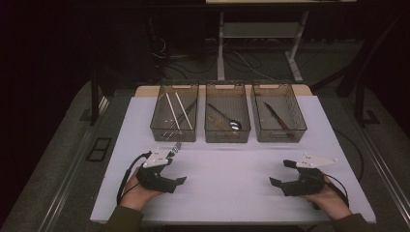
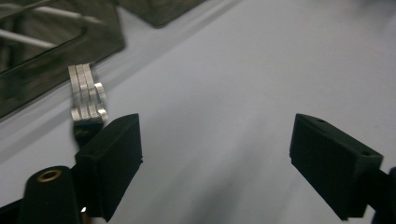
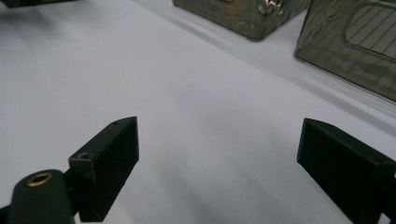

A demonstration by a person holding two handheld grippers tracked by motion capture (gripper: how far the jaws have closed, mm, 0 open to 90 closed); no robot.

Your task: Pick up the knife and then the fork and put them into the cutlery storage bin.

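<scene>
A metal fork (image 1: 175,147) lies on the white table (image 1: 227,193) just in front of the left bin (image 1: 173,133). My left gripper (image 1: 176,168) hovers right beside it, jaws spread and pointing toward the table's middle. In the left gripper view the fork's tines (image 2: 87,95) show just past the left jaw's outer side, and nothing lies between the jaws of the left gripper (image 2: 215,144). My right gripper (image 1: 280,173) is low over the table's right front, open. In its own view the right gripper (image 3: 217,158) has only bare table between its jaws.
Three translucent bins stand in a row at the back. The left one holds white sticks (image 1: 171,110), the middle bin (image 1: 227,137) a spoon (image 1: 232,124), and the right bin (image 1: 279,136) a knife (image 1: 276,117). White tabletop stretches between the two grippers.
</scene>
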